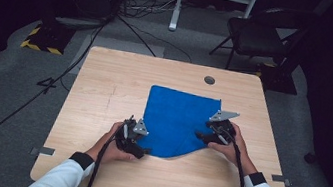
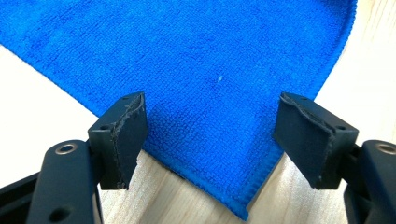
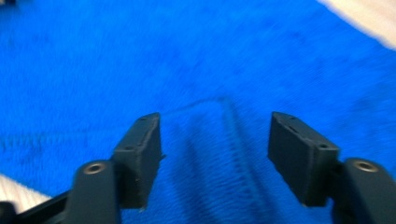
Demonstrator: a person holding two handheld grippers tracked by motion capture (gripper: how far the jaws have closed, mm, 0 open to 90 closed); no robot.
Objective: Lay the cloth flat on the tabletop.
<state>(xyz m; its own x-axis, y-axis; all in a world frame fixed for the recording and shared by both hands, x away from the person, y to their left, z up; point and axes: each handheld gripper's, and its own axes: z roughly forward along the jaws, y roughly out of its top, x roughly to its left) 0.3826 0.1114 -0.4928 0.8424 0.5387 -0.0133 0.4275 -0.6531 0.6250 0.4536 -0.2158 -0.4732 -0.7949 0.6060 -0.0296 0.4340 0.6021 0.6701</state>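
Blue microfibre cloth (image 1: 178, 120) is seen from the high view lying flat on a light wooden table (image 1: 103, 93), toward the near right of the tabletop, its far edge straight and its near edge curving down to a corner. 2 grippers are held at its near side by a person in white sleeves with dark cuffs. The left gripper (image 1: 139, 142) is placed at the cloth's near left corner, and the right gripper (image 1: 201, 135) is set at the cloth's right edge, its grey three-cornered plate raised above it. A round grommet hole (image 1: 209, 80) is noted in the table beyond the cloth, and a dark chair (image 1: 260, 35) stands on the grey carpet behind, with cables trailed across the floor.

In the left gripper view, the jaws of the left gripper (image 2: 210, 140) are shown spread wide. The cloth's (image 2: 201, 70) hemmed corner lies on the wood between them, untouched by either pad, with bare table (image 2: 32, 102) visible on both sides.

In the right gripper view, which is blurred, the jaws of the right gripper (image 3: 215, 149) are shown parted, nothing pinched between them. The cloth (image 3: 140, 60) is spread beneath, and a raised crease is seen running through the gap between the pads. A strip of table (image 3: 369, 18) is glimpsed at the upper right corner.
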